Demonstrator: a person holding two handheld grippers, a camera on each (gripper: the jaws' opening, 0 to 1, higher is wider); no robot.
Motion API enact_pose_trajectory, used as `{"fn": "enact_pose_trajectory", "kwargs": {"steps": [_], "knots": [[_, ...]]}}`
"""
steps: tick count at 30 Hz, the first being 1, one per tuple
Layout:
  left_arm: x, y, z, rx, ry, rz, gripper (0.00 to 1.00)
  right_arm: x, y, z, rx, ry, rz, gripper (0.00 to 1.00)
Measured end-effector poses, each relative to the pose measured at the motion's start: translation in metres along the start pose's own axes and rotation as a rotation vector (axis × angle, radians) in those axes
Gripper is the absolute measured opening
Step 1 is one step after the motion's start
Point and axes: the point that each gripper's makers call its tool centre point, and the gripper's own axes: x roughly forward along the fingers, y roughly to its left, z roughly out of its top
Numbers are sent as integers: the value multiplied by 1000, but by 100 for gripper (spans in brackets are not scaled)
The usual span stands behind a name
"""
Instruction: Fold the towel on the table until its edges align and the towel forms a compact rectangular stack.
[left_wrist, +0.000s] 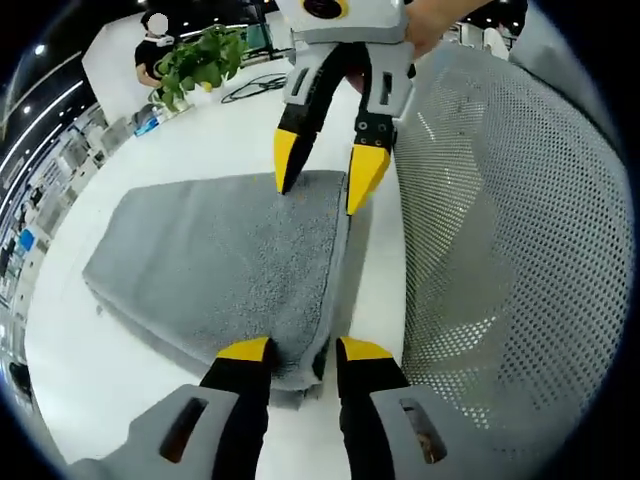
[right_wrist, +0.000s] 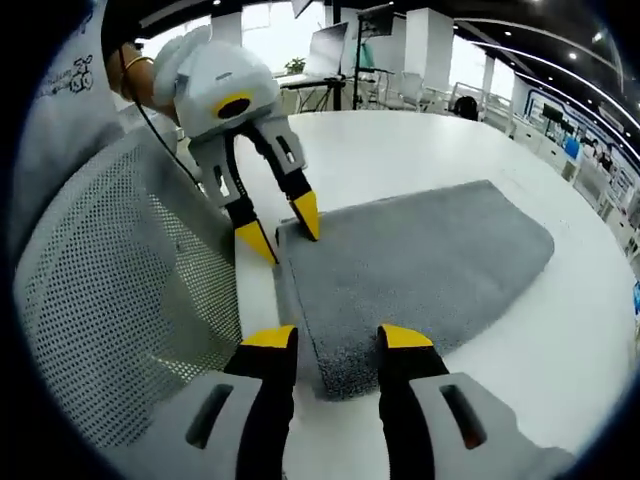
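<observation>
The grey terry towel (left_wrist: 225, 275) lies centre-frame on the white table (left_wrist: 70, 370), already doubled with layered edges; judging by that, more folding remains. Left gripper (left_wrist: 305, 350) and right gripper (right_wrist: 335, 337) both stand spread over its near-edge corners, gripping nothing

Both grippers' open fingers (right_wrist: 270, 338) straddle the folded gray towel (right_wrist: 420, 265) corners.
</observation>
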Motion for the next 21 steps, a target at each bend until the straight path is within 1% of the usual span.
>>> {"fn": "enact_pose_trajectory", "kwargs": {"steps": [1, 3, 4, 7, 8, 9, 11, 12, 14, 15, 16, 17, 19, 21], "knots": [[0, 0, 0, 9, 1, 0, 25, 1, 1, -3, -21, 14, 2, 31], [0, 3, 0, 0, 5, 6, 23, 4, 0, -13, -93, 60, -3, 31], [1, 3, 0, 3, 6, -1, 23, 5, 3, -14, -121, 68, 1, 32], [1, 3, 0, 0, 12, -6, 22, 11, 6, -17, -166, 90, 3, 34], [2, 3, 0, -3, 14, -7, 21, 12, 5, -18, -202, 102, 0, 33], [2, 4, -1, -4, 16, -9, 21, 13, 8, -14, -175, 70, 8, 32], [3, 6, -1, -4, 13, -11, 19, 13, 3, -17, -155, 92, 0, 27], [3, 6, -1, -4, 12, -12, 19, 12, 0, -18, -161, 97, -5, 24], [3, 8, -2, 3, 13, -15, 16, 14, -2, -18, -182, 102, 10, 23], [3, 9, -2, 4, 12, -15, 15, 14, -3, -19, -185, 104, 9, 21], [3, 10, -2, 3, 11, -16, 13, 15, -6, -18, -206, 99, 7, 20], [4, 12, -2, -5, 9, -20, 12, 15, -4, -18, -204, 100, 16, 20], [4, 14, -2, -23, 3, -32, 11, 16, -6, -18, -198, 97, 9, 17], [5, 13, -2, -20, 1, -39, 10, 17, -8, -17, -197, 91, 8, 15]]}}
